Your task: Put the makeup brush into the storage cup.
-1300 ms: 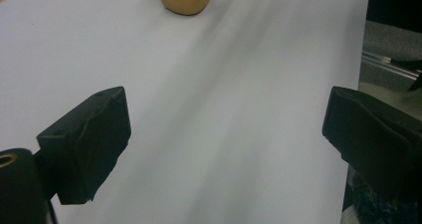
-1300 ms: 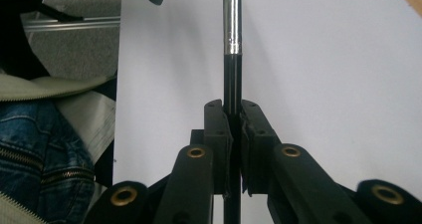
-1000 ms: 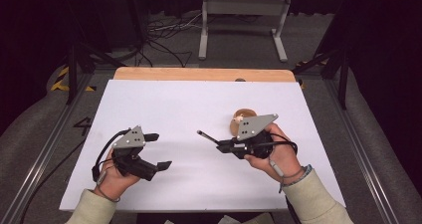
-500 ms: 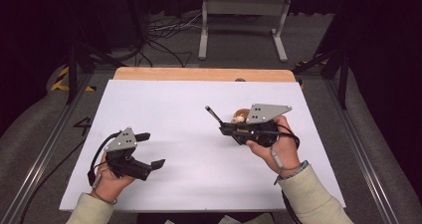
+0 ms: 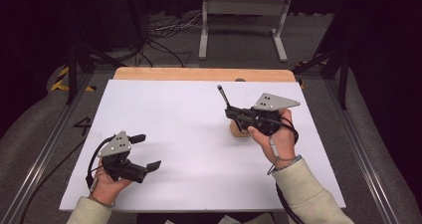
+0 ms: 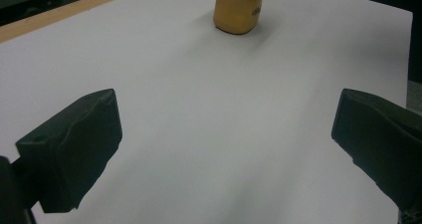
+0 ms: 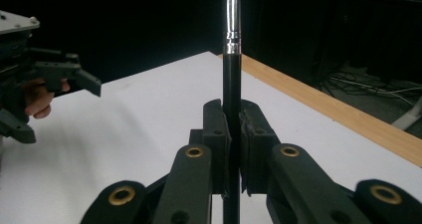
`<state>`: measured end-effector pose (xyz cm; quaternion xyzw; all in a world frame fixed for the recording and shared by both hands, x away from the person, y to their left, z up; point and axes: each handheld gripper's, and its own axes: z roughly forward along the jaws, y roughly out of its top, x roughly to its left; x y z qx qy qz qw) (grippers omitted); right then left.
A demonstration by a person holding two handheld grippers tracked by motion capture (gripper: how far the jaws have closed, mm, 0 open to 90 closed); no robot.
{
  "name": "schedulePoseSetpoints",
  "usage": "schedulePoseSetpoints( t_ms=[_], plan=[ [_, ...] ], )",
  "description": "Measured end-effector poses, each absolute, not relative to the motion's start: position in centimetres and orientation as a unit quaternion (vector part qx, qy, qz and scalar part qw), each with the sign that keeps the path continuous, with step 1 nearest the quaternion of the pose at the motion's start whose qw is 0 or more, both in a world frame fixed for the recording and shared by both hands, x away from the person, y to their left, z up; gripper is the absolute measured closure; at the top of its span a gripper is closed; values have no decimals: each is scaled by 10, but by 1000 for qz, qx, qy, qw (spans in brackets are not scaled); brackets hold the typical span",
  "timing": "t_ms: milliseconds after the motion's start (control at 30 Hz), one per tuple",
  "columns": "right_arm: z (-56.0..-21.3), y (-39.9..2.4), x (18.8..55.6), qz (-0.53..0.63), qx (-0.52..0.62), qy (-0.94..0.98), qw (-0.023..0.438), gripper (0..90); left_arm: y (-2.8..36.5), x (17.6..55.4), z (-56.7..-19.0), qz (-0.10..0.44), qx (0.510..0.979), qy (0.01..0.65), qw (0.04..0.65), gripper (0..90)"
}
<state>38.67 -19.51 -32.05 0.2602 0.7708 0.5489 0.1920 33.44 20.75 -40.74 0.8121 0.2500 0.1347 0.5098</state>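
1. Left gripper (image 5: pixel 144 152): held in the person's left hand low over the near-left part of the white table top (image 5: pixel 174 129); jaws spread wide with nothing between them, having just been opening; in the left gripper view bare white surface lies between the two black pads (image 6: pixel 74 154)
2. Open room, left and centre: the white surface from the left gripper across to the jar is bare; the near edge and the left edge of the sheet lie close to the left hand
3. Wooden strip (image 5: pixel 199 74): runs along the far edge of the table top, beyond the white sheet
4. Tan jar (image 5: pixel 240 129): stands upright on the white surface right of centre, just under and beside the right gripper, well apart from the left gripper; in the left gripper view it stands far ahead, between the lines of the jaws
5. Black rod (image 5: pixel 223 95): thin, with a metal band and a shiny upper part (image 7: pixel 231 20); it juts up and away from the right gripper toward the far edge
6. Right gripper (image 5: pixel 230 112): held in the right hand above the jar; jaws clamped tight on the black rod
7. Right edge: a strip of bare white surface lies beyond the right hand
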Motion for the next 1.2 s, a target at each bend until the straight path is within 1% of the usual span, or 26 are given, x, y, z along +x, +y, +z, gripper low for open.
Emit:
schedulePoseSetpoints(
  t_ms=[133,500,867,1200],
  plan=[
    [-321,-198,390,554,277,757,209,836,210,336,-411,137,802,264,518,1],
    [-326,-207,408,559,316,723,256,836,211,335,-416,149,794,266,526,2],
    [-335,-216,423,561,361,694,273,836,215,336,-418,154,781,279,537,1],
    [-343,-224,433,561,392,670,286,836,215,335,-419,160,780,278,538,0]
  ],
)
